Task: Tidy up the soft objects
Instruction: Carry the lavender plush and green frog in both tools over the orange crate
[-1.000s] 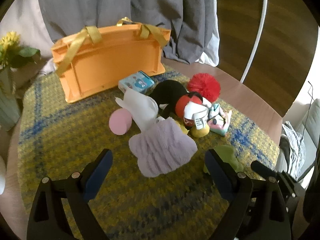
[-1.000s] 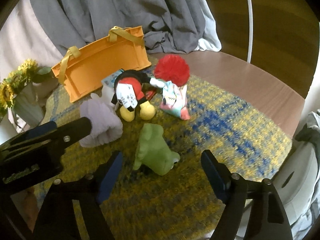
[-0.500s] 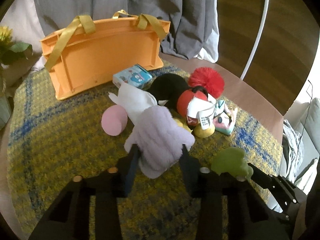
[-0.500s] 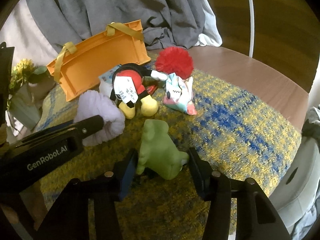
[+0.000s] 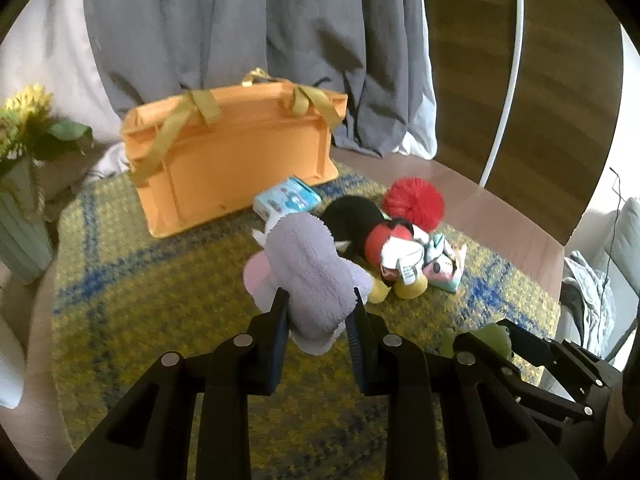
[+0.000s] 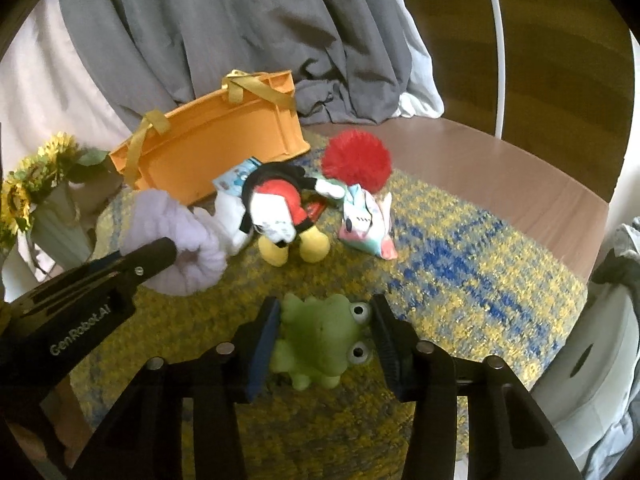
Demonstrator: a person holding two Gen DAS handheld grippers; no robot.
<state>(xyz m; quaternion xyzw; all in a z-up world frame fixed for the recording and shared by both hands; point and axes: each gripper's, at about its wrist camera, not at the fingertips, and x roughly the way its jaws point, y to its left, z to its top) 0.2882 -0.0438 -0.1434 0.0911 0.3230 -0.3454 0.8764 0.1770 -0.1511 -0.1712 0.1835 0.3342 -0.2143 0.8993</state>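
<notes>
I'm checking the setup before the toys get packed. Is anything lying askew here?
Yes: the orange bag is tipped on its side on the mat, its base facing the toys, yellow handles flopped over it. Nothing can be dropped in until it's righted.

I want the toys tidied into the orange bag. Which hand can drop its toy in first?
Probably left. The left gripper holds the purple plush nearer the orange bag; the right gripper holds the green frog farther back.
</notes>
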